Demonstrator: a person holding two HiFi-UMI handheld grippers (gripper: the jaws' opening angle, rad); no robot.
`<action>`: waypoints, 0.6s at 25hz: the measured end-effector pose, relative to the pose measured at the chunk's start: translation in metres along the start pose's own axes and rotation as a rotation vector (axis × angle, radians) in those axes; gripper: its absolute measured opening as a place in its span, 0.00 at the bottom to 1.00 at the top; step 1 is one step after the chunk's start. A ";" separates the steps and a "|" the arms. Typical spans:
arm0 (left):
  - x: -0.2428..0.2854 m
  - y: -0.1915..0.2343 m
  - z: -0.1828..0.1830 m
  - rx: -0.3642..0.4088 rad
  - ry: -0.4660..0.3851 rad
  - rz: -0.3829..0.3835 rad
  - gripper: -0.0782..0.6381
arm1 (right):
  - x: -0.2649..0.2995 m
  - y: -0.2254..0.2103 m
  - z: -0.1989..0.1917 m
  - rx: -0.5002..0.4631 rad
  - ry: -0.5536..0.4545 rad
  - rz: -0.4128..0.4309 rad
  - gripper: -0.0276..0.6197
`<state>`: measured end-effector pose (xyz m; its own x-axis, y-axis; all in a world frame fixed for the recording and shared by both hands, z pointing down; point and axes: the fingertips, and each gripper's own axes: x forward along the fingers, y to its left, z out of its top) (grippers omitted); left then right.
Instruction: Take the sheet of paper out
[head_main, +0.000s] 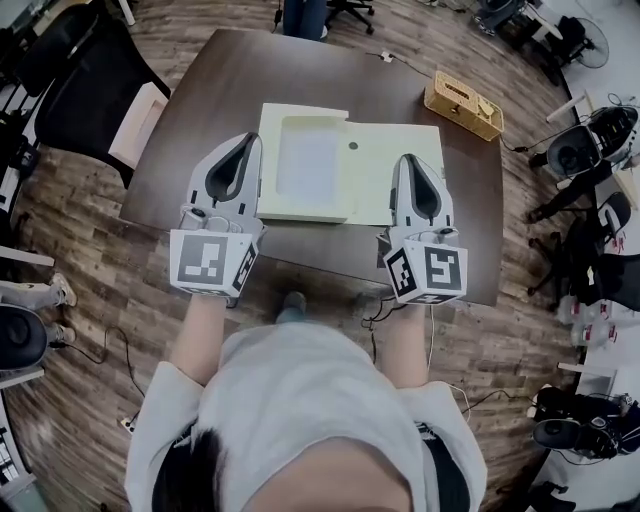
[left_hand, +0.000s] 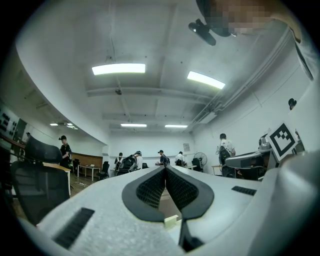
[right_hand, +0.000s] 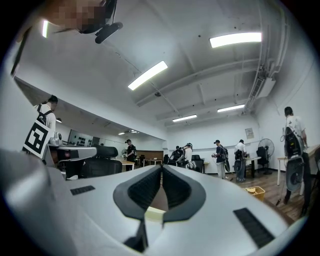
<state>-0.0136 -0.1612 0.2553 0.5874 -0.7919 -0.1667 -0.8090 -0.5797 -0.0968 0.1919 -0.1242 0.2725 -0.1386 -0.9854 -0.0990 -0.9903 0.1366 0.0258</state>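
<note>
On the dark table (head_main: 230, 80) a cream case (head_main: 390, 175) lies open with the pale sheet of paper (head_main: 305, 160) flat in its left tray, a yellow basket (head_main: 462, 103) far right, and the left gripper (head_main: 252, 140) and right gripper (head_main: 408, 160) at the case's sides, both clenched and empty.
</note>
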 end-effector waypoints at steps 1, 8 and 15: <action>0.003 -0.001 -0.001 0.007 -0.001 0.001 0.12 | 0.004 -0.004 -0.002 0.001 0.004 0.006 0.07; 0.018 0.007 -0.014 0.019 0.019 0.029 0.12 | 0.039 -0.016 -0.027 0.028 0.076 0.047 0.07; 0.026 0.022 -0.027 0.011 0.047 0.072 0.12 | 0.075 -0.019 -0.076 0.089 0.240 0.116 0.07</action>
<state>-0.0153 -0.1997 0.2749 0.5275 -0.8399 -0.1273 -0.8494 -0.5188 -0.0966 0.2014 -0.2080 0.3398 -0.2547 -0.9572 0.1378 -0.9666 0.2478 -0.0655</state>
